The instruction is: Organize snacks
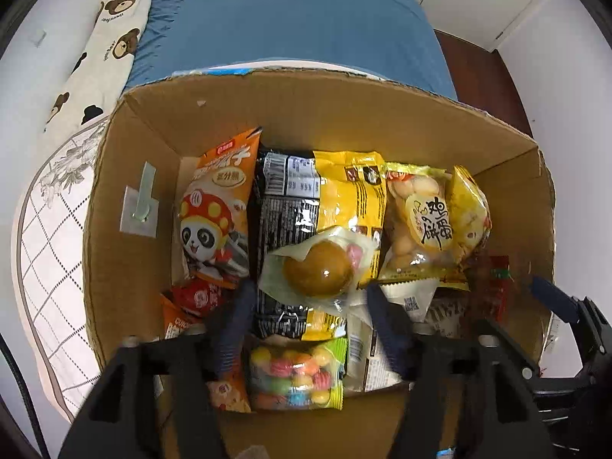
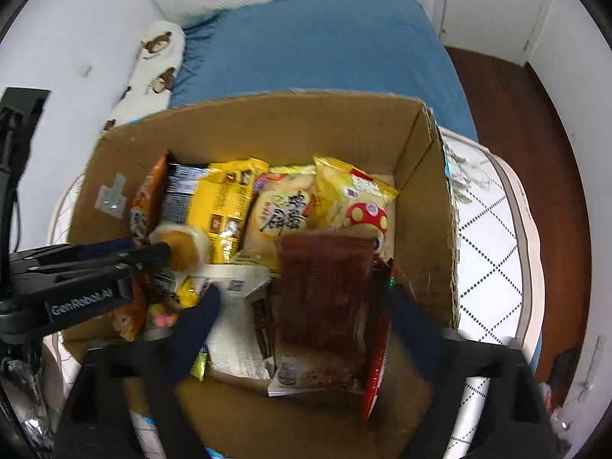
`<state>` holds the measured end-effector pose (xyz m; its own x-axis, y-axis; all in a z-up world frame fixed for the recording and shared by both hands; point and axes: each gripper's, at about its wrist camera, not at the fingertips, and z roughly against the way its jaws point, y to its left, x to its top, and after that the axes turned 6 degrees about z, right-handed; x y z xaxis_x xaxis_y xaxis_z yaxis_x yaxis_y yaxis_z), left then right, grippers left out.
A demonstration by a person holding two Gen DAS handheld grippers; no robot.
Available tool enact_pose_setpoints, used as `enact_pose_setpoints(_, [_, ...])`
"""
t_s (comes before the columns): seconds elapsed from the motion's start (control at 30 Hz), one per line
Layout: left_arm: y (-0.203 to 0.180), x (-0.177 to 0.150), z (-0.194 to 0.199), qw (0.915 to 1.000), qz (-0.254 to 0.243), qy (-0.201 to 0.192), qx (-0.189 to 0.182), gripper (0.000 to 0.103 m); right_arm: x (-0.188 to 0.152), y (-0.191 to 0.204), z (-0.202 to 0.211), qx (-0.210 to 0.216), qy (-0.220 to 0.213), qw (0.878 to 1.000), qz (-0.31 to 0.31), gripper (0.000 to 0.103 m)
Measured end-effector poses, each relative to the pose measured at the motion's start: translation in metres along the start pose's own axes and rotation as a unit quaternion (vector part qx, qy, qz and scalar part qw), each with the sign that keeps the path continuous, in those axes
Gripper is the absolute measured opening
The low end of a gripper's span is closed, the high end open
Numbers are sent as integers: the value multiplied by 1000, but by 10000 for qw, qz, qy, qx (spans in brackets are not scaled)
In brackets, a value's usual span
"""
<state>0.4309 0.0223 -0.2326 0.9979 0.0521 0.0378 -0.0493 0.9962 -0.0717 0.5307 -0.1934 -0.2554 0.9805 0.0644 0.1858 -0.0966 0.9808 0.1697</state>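
A cardboard box (image 1: 126, 176) holds several snack packs. My left gripper (image 1: 310, 298) is open just above a clear pack with a brown braised egg (image 1: 317, 273), which lies on a yellow pack (image 1: 350, 195) and a black pack (image 1: 285, 210). An orange panda pack (image 1: 218, 210) and an egg-biscuit bag (image 1: 424, 214) lie beside them. My right gripper (image 2: 302, 302) is open over the box (image 2: 432, 191), its fingers either side of a dark red snack pack (image 2: 325, 290) that stands tilted. The left gripper also shows in the right wrist view (image 2: 160, 252).
The box sits on a white quilted mattress (image 2: 493, 237) with a blue sheet (image 1: 290, 23) behind and a bear-print pillow (image 1: 111, 34) at the left. A bag of coloured candies (image 1: 296, 376) lies at the box's near side. Dark wood floor (image 2: 535, 160) is on the right.
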Motion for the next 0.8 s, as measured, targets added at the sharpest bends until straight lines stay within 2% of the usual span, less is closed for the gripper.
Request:
enact_pose_setpoints(0.07, [1,1,0,10000,27,-46,-44,85,0,0,-3,-56,62,10000,-9,98])
enact_pose_setpoints(0.37, [14,-10,9,9995,180,-258,-48,86,-9,-7,4,-179,24,9998,-113,100])
enact_pose_setpoints(0.8, [20,-74,66,9942,18,-1076,35,86,-44,8,45,-318,-477,9984,-24,100])
